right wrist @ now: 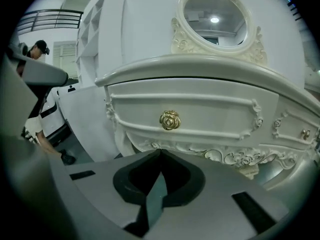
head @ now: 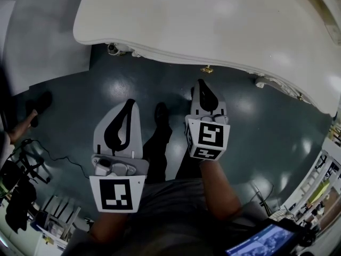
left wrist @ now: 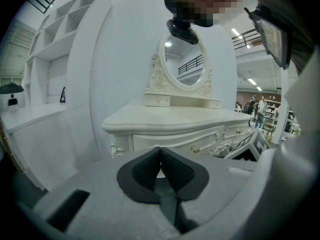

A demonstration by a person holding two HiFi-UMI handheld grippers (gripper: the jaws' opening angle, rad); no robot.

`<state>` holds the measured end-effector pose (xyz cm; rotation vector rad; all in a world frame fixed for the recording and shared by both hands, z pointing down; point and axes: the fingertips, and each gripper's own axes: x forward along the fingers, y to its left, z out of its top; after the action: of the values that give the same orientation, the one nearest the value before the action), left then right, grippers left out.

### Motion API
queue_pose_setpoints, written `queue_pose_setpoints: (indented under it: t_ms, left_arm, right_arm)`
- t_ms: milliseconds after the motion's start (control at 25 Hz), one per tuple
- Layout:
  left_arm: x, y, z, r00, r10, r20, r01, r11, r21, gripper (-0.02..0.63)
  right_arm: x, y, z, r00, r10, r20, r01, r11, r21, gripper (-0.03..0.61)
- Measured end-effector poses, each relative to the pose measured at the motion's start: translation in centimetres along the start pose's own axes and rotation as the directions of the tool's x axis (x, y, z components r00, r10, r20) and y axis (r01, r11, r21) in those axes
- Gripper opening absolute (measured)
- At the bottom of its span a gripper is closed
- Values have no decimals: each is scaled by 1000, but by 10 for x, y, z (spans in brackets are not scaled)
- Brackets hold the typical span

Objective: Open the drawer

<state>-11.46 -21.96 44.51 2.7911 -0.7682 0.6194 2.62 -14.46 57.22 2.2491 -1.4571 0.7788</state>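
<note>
Dark teal floor (head: 133, 84) spreads beneath a white dressing table (head: 213, 20) whose closed drawer (right wrist: 200, 109), with a gold rose knob (right wrist: 170, 120), faces the right gripper (right wrist: 159, 151), jaws together and empty, like the left gripper (left wrist: 160, 149).

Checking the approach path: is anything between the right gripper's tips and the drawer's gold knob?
Nothing: the right gripper view shows only a bare gap between the shut right gripper and the gold knob.
</note>
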Motion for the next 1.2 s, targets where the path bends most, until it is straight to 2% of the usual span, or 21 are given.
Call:
queue_pose_setpoints:
  t_ms: [200,280,360,760,880,1200]
  left_arm:
    - [-2,3,1,1000,3,4,-3,1000,1,15]
    - [-1,2,2,1000,1,1,-1,1000,0,15]
    - [0,1,3,1000,-2,-1,2,1000,-3,15]
    - [6,0,6,1000,-2,-4,2,1000,-7,15]
    - [5,1,4,1000,-1,-12,1,1000,-9,15]
    - [5,0,4,1000,0,-11,0,1000,-11,15]
  right_arm:
    - [1,0,18,999,0,36,0,1000,7,18]
    - [3,-2,23,999,-4,34,4,1000,3,130]
    - [3,-5,27,999,-8,36,8,1000,3,171]
    - [10,-13,53,997,-23,78,21,999,27,175]
    - [11,-17,54,997,-42,71,39,998,40,150]
    - [11,-19,53,997,-41,60,40,999,30,138]
